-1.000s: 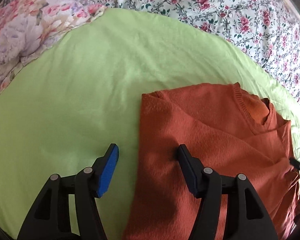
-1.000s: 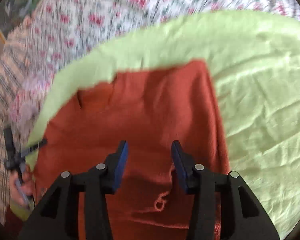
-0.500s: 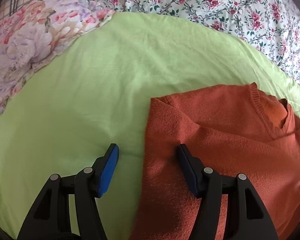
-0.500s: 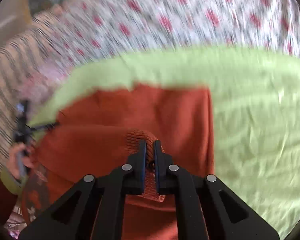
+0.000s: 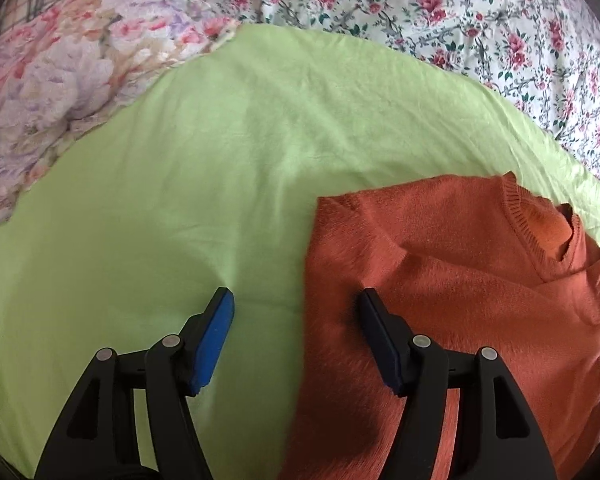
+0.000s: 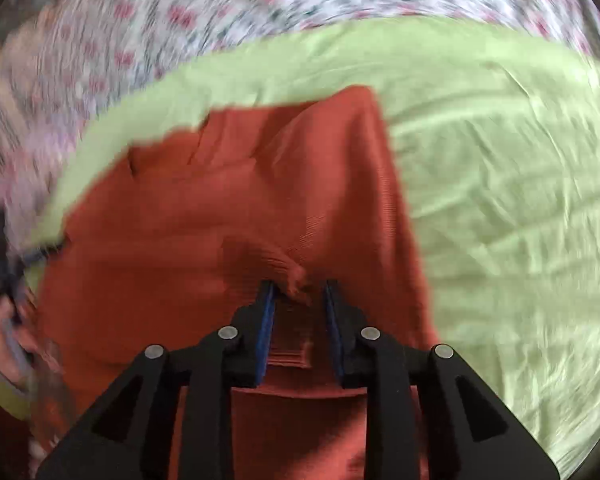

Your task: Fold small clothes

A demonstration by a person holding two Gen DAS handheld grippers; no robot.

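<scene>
Right gripper (image 6: 300,296) first: its jaws sit a little way apart and have just been opening. A ribbed cuff of the sweater (image 6: 220,220) pokes up between the blue pads, leaning on the left pad with a gap on the right, so it isn't pinched. That whole view is smeared with blur, so I can't make out finer detail.

Left gripper (image 5: 296,308) is spread wide with nothing in it. Its left finger is over bare green sheet (image 5: 160,200), its right finger is over the sweater, and the sweater's left edge runs between them. Can't tell if either tip actually touches the cloth.

The rust-orange knit sweater lies mostly flat on the light green sheet, its v-neck collar (image 5: 540,224) at the far right in the left camera and a sleeve folded across its front. The sheet is spread over a white bedcover with pink flowers (image 5: 460,20) at the far side. A pale floral pillow (image 5: 52,80) sits at the far left, its edge meeting the sheet.

At the left edge of the right camera there's a blurry hand (image 6: 8,320) holding the other black tool.
</scene>
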